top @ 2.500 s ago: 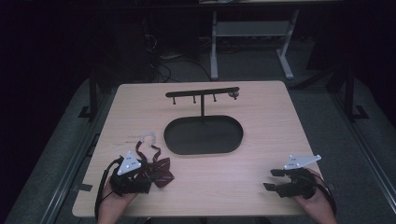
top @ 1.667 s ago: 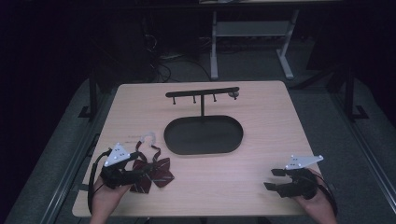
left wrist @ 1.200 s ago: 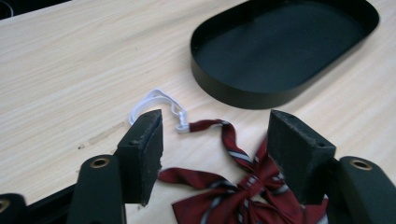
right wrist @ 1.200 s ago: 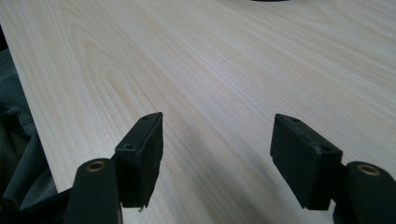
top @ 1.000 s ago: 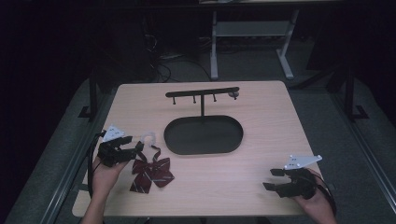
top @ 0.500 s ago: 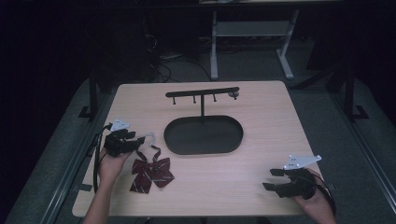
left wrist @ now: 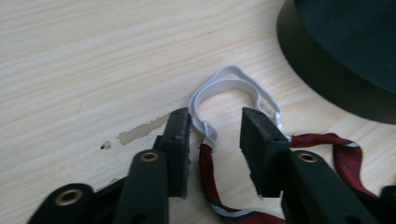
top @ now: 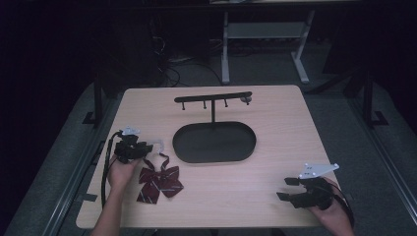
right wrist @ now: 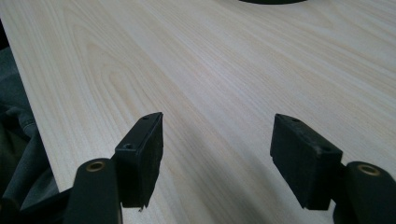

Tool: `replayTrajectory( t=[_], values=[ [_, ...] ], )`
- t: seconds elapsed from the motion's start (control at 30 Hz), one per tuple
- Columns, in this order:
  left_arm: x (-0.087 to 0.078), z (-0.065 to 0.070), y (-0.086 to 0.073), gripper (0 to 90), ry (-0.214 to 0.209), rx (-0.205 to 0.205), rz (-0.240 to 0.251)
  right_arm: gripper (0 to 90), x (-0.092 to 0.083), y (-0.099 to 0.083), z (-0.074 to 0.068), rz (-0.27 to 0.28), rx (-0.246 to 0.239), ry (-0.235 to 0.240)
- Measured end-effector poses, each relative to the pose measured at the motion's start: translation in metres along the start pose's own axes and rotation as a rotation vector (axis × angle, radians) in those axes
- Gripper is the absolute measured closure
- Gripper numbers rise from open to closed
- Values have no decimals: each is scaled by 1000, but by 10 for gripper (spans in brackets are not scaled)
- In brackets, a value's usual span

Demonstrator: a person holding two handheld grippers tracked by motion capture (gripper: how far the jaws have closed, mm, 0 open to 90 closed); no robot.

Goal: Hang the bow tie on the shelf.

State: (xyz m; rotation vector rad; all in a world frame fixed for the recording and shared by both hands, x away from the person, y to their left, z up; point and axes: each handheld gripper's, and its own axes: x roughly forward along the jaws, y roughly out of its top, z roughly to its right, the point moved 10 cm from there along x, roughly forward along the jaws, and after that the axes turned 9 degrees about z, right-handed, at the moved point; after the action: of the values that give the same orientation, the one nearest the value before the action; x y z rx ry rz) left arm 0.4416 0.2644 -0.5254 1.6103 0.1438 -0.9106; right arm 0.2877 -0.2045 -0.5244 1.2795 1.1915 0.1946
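A dark red striped bow tie lies flat on the table's left side. Its white elastic strap loops toward the black stand. My left gripper sits low at that loop. In the left gripper view the strap runs between the jaws of the left gripper, which have just been closing, with a gap still between the pads. The red ribbon lies under them. My right gripper rests open at the near right, over bare wood in its own view.
A black stand with an oval base and a hook bar stands mid-table, and its base wall is close to the strap. A chipped patch marks the wood by the left jaw. The table edge is near the left forearm.
The left gripper left the bow tie, swung out to the left, then came in low onto the white strap with its jaws narrowing. The right gripper has not moved.
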Motion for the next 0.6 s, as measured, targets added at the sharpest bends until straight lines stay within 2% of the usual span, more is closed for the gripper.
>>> replayTrajectory(
  t=[0.37,0.6],
  values=[
    [5,-5,-7,734,10,-5,-45,341,0,0,0,1,0,-1],
    [6,-4,-8,812,11,17,-52,341,-2,1,0,5,-2,-3]
  ],
)
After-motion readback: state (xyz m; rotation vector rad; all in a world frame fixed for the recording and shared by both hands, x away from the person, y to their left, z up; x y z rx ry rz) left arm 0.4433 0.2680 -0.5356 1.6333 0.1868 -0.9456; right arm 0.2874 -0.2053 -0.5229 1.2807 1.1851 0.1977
